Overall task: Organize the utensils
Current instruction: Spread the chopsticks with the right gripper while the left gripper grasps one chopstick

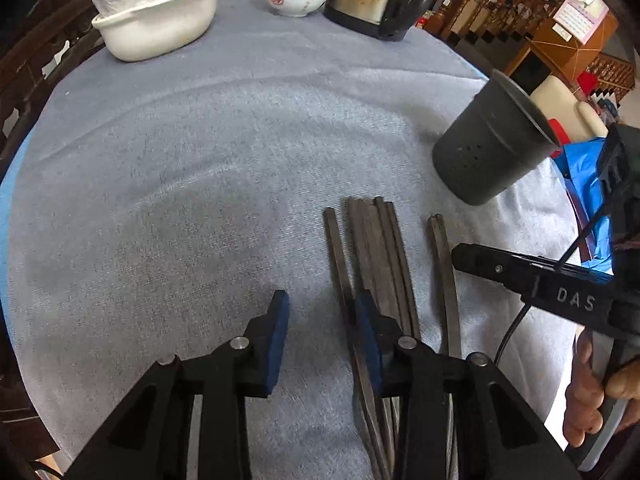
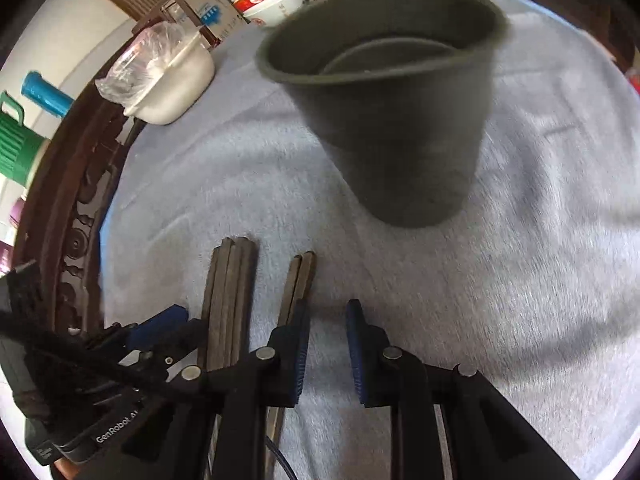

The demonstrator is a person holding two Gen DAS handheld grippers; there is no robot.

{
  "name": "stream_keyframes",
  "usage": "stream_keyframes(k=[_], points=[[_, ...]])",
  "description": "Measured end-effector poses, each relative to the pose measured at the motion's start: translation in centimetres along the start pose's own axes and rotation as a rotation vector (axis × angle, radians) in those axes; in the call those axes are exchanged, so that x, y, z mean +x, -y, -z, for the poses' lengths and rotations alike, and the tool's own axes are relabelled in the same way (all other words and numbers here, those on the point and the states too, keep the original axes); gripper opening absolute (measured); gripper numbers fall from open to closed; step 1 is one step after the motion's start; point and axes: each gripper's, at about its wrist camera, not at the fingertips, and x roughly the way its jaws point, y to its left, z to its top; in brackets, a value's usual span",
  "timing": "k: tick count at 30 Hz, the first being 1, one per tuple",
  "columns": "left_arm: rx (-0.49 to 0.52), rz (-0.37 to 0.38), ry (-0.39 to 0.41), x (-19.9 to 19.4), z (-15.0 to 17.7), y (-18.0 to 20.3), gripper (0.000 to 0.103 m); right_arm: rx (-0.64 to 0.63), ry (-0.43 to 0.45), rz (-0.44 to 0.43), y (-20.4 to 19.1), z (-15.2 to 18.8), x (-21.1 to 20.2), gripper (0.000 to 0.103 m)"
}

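— On the grey cloth (image 1: 200, 160), how many chopsticks (image 1: 380, 256)?

— Roughly seven, at six o'clock; one dark holder cup (image 1: 488, 144) at two o'clock.

— Fingers?

— Left gripper (image 1: 322, 344) apart, empty. Right gripper (image 2: 328, 348) apart, empty.

— Writing?

— "DAS" on the right; "GenRobot" on the left.

Black left gripper (image 1: 322, 334) and right gripper (image 2: 328, 354), blue-padded jaws, silver screws, white "DAS" lettering.
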Motion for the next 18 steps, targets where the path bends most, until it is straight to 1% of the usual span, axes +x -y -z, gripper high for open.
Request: stream_keyframes(k=[3,4,7,11,14,15,17,18], points=[[-0.002,0.012,0.001,-0.1,0.1,-0.5,0.032,0.004,-0.004,-0.075,-0.7,-0.2,0.2,0.022],[-0.006,0.013,0.002,-0.2,0.2,-0.7,0.032,-0.002,-0.003,-0.079,-0.9,-0.2,0.2,0.022],[-0.018,0.004,0.0,-0.6,0.5,-1.4,0.032,-0.031,-0.023,-0.039,-1.4,0.0,0.8,0.021],[-0.032,0.003,-0.008,-1.0,0.8,-2.2,0.032,-0.068,-0.007,0.032,-1.1,0.3,0.4,0.02],[-0.022,0.01,-0.02,-1.1,0.5,-2.2,0.032,-0.023,-0.027,-0.023,0.2,0.1,0.1,0.02],[-0.021,0.008,-0.021,-1.2,0.4,-2.2,0.032,-0.016,-0.024,-0.023,0.4,0.1,-0.1,0.02],[-0.015,-0.019,-0.025,-1.0,-0.2,-2.0,0.032,0.003,-0.017,0.02,0.7,-0.2,-0.2,0.021],[-0.015,-0.03,-0.033,-0.7,-0.7,-1.9,0.032,0.012,-0.022,0.028,0.7,-0.3,-0.2,0.021]])
